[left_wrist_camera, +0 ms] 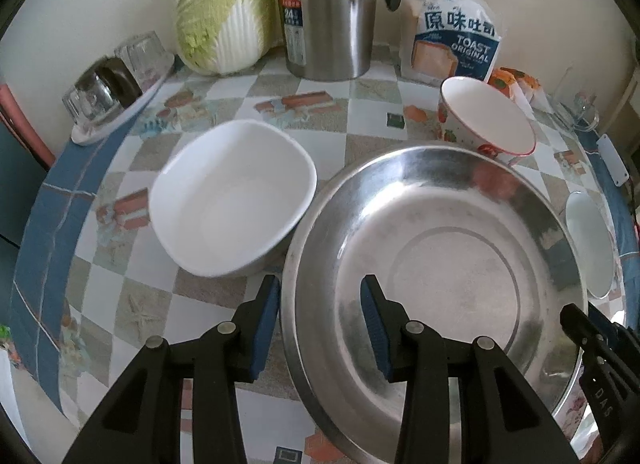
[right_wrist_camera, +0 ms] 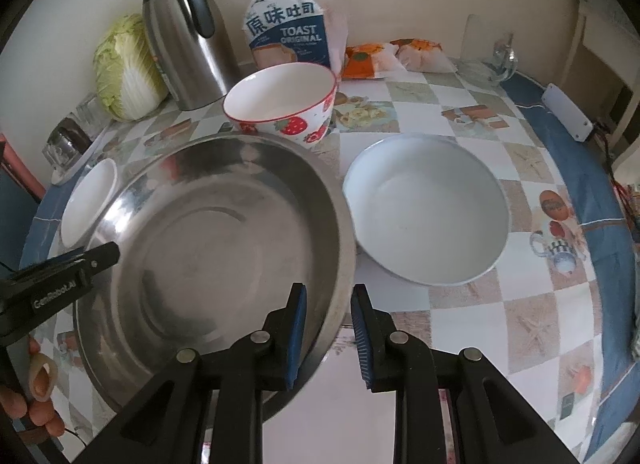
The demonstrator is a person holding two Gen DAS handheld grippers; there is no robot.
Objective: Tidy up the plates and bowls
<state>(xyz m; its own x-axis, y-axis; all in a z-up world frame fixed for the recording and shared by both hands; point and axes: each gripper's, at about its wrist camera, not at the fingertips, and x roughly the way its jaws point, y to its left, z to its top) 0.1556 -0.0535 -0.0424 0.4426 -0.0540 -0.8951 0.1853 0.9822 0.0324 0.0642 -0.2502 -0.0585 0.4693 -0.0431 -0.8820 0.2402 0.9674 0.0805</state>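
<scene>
Nothing stacked yet. Steel basin [left_wrist_camera: 440, 264] mid-bench, empty; left hand-held gripper [left_wrist_camera: 320, 328] spread astride its near rim, opening, pads clear. Right hand-held gripper [right_wrist_camera: 328, 336] astride opposite rim, gap visible, not pinching. White bowl [left_wrist_camera: 232, 199], strawberry bowl [right_wrist_camera: 284, 103], white plate [right_wrist_camera: 428, 207] separate around it. Checked oilcloth bench [right_wrist_camera: 520, 324]; cream wall behind.

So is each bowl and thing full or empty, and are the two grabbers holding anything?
Steel basin: empty, upright.
Square white bowl: empty.
Strawberry bowl: empty, upright.
Round white bowl: empty.
Thermos jug: lid on.
Toast bag: tied shut.
Left gripper: jaws astride the basin's rim, not pressing.
Right gripper: astride the rim, not pressing.
</scene>
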